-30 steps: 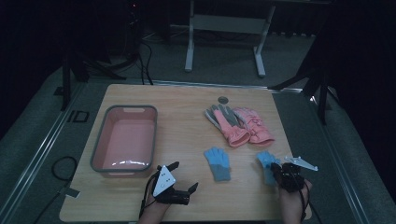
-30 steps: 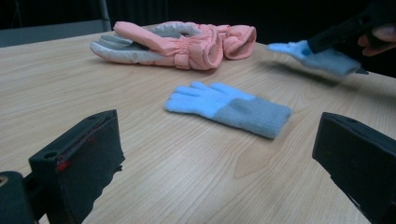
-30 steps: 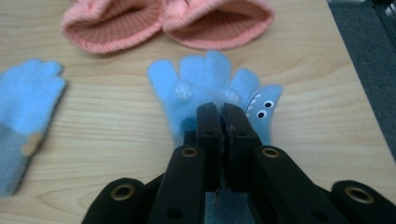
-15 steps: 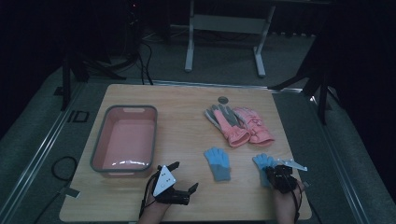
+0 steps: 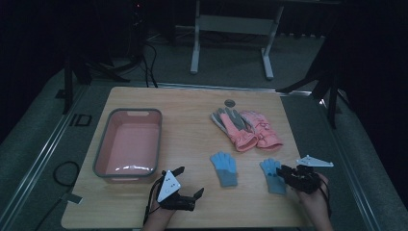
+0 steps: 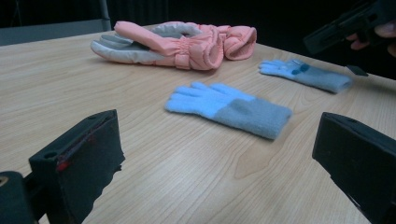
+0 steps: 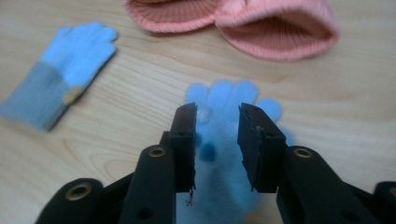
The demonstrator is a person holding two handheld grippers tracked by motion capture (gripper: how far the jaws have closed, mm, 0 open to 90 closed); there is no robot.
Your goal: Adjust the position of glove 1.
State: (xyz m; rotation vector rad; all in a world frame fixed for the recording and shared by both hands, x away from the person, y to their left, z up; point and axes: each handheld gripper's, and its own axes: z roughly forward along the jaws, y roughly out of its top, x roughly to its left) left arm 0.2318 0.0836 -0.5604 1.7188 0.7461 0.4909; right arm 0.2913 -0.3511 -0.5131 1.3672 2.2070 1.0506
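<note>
Your right gripper point(image 5: 287, 174) has slid back toward you, and its jaws have just been opening off the right blue glove point(image 5: 272, 175). On the left, your left gripper point(image 5: 188, 183) rests with jaws wide, holding nothing. The right jaws stand narrow; the glove lies flat on the tabletop point(image 5: 192, 120) under them.

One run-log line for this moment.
right gripper: jaws just opening over blue glove, no grip | left gripper: open, idle | pink bin: empty
</note>
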